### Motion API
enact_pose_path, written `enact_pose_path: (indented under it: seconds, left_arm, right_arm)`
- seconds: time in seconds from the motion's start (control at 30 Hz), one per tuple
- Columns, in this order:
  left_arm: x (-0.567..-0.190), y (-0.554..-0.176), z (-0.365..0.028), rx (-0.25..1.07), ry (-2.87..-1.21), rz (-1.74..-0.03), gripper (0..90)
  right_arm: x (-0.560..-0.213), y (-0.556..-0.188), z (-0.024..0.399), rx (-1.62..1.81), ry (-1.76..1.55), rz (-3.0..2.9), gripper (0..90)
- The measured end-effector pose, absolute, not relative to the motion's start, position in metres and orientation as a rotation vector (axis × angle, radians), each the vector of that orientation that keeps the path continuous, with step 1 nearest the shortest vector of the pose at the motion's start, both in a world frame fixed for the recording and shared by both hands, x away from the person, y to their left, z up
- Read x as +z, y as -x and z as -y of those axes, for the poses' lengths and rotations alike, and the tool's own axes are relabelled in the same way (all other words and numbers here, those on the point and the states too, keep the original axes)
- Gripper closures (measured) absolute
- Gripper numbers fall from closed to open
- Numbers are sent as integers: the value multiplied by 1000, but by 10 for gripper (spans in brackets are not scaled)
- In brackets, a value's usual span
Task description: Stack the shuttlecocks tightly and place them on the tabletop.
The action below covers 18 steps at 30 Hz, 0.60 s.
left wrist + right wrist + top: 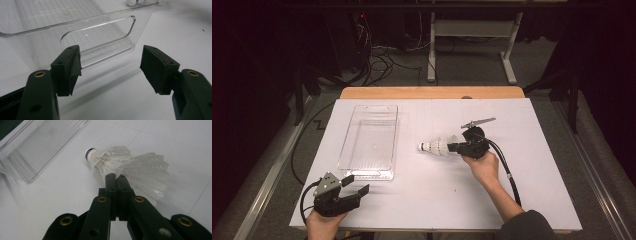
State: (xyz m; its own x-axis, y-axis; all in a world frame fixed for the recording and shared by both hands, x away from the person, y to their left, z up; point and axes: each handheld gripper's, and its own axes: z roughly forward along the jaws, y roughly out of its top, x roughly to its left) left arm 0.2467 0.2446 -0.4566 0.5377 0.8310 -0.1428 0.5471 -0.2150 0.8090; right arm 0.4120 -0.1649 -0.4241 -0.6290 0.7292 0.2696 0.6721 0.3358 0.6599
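While my right gripper (458,147) sits a little right of the middle of the high view, its jaws are pressed together on the feather skirt of a white shuttlecock (438,146). In the right gripper view the two black jaws meet with almost no gap at the lower centre, and the feathers of the shuttlecock (130,167) fan out past them towards the upper right, with the cork nose pointing to the upper left. Whether the shuttlecock is just off the white table (532,200) or resting on it, I cannot tell.

So the pick-up looks done, or nearly so. What is left, as I judge it, is the carry and the drop: the clear plastic bin (369,141) lies left of centre in the high view, apart from the shuttlecock, and nothing is in it. In the right gripper view the clear plastic bin (37,147) fills the upper left corner.

My left gripper (356,185) waits at the lower left of the high view, just below the near end of the bin, jaws spread wide and holding nothing. In the left gripper view the bin's handle cut-out (100,37) stands between and beyond the two pads (72,67), not touched. It may be there to steady the bin.
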Motion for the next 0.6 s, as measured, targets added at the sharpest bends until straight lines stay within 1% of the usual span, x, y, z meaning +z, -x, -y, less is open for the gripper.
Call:
enact_pose_path:
  seconds: [0.53, 0.6]
  left_arm:
    - [-457, -247, -245, 409, -1895, -1126, 335]
    - [-457, -247, -245, 409, -1896, -1126, 335]
  right_arm:
    - [-430, -413, 165, 1145, -1329, -2516, 900]
    - [-432, -413, 165, 1135, -1335, -2521, 889]
